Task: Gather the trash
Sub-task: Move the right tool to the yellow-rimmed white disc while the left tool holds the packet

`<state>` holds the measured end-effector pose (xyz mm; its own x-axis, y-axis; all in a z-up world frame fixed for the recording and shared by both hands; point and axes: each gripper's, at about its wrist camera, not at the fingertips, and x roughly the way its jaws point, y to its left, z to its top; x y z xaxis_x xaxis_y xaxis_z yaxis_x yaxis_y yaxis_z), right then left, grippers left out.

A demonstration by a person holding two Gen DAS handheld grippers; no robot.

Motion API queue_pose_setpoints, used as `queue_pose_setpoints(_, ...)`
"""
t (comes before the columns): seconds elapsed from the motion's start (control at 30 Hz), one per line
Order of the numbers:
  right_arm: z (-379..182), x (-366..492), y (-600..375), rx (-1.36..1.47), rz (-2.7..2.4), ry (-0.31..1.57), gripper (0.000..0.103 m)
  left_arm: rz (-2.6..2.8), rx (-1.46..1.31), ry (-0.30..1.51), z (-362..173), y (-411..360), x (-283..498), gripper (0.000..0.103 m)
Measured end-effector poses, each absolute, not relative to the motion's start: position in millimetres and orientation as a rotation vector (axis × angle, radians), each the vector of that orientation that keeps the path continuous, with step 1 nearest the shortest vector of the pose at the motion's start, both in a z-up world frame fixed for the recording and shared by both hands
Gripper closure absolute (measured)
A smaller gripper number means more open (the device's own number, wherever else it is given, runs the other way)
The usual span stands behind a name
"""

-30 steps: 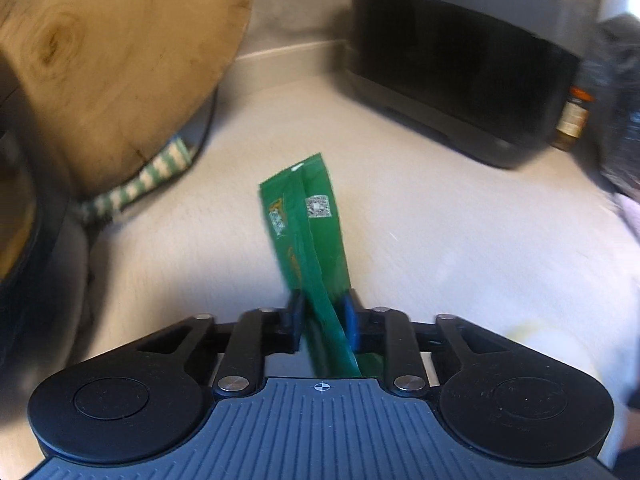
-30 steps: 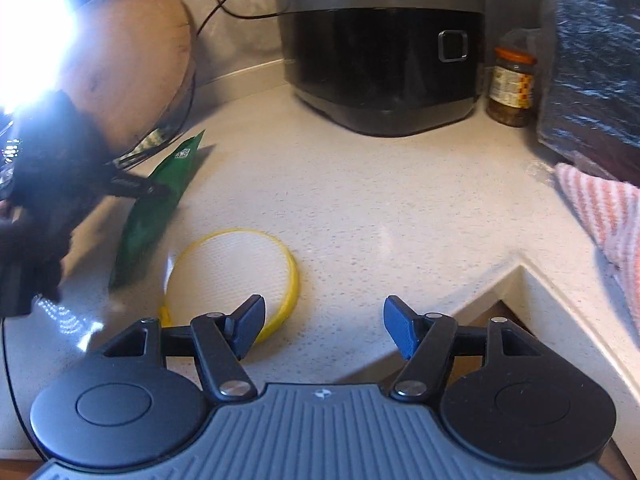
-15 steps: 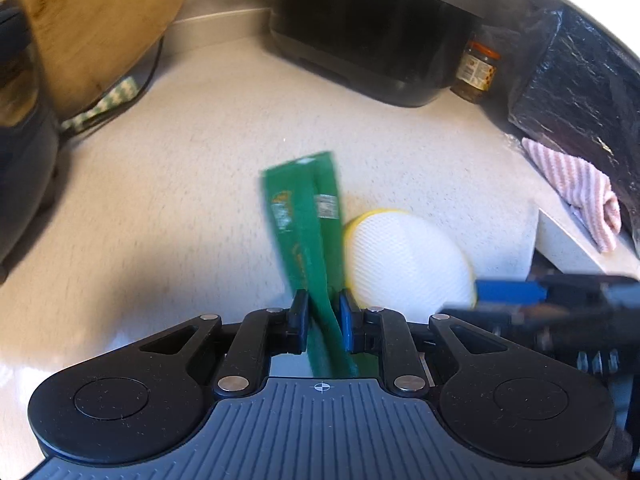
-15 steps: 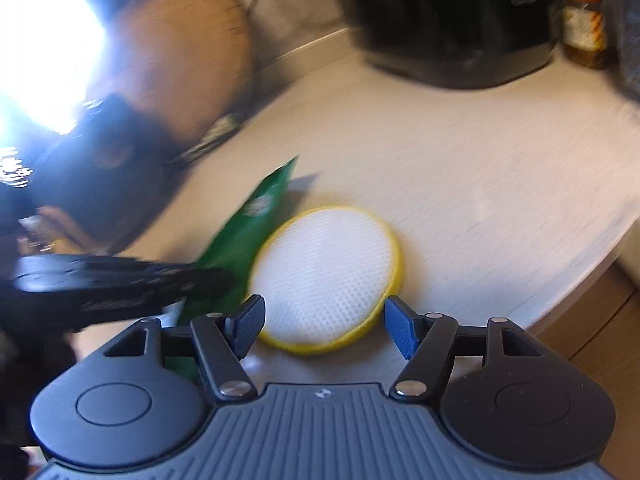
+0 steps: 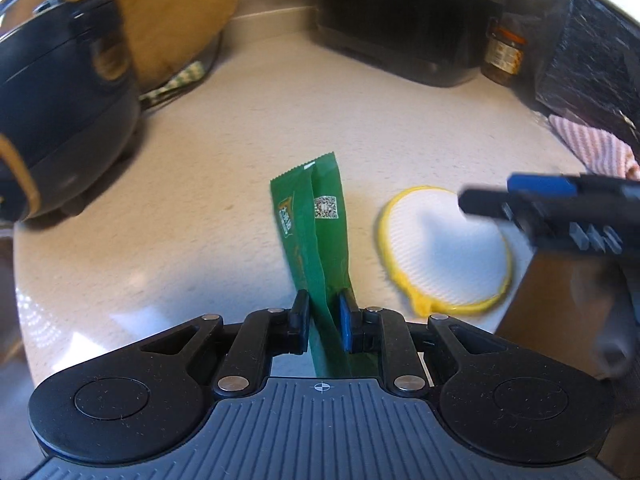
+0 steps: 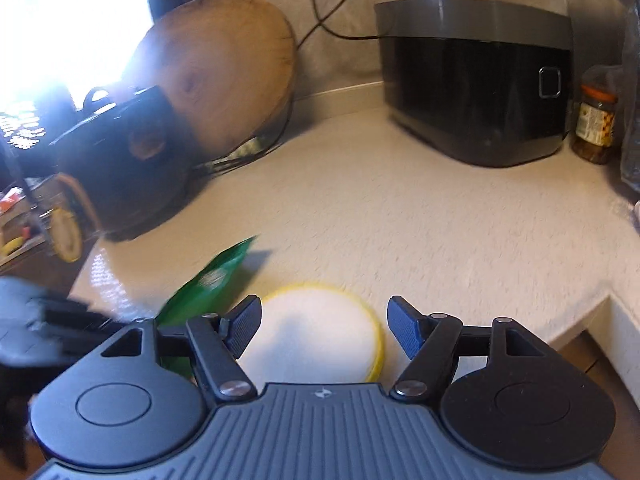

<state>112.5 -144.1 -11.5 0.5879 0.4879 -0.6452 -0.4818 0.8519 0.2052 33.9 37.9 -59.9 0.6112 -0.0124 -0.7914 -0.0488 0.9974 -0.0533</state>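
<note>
Currently the green wrapper point(image 5: 316, 240) is pinched in the left gripper point(image 5: 325, 316) just beside the yellow lid point(image 5: 444, 248) on the counter point(image 5: 224, 184), and the lid could be nudged off the near counter edge if clipped by the wide, empty right gripper point(image 6: 322, 328).

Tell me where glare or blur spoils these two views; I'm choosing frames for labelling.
Right wrist view: the window at upper left is blown out white, and the green wrapper and left gripper are motion-smeared. Left wrist view: even light, wrapper sharp, but the right gripper and yellow-rimmed disc are blurred; fisheye bends the edges in both.
</note>
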Motion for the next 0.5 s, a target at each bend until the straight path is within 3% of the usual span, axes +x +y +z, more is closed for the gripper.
queue_pose_setpoints(0.23,-19.1,129.4,-107.2,0.022,0.488,0.818,0.033,-0.012,-0.154,0.88,-58.4,98.8,17.9,0.085)
queue_pose_setpoints(0.5,-23.5,85.1,-56.8,0.051,0.569,0.907,0.033,-0.087,-0.246,0.829,-53.0,149.8,32.9,0.085)
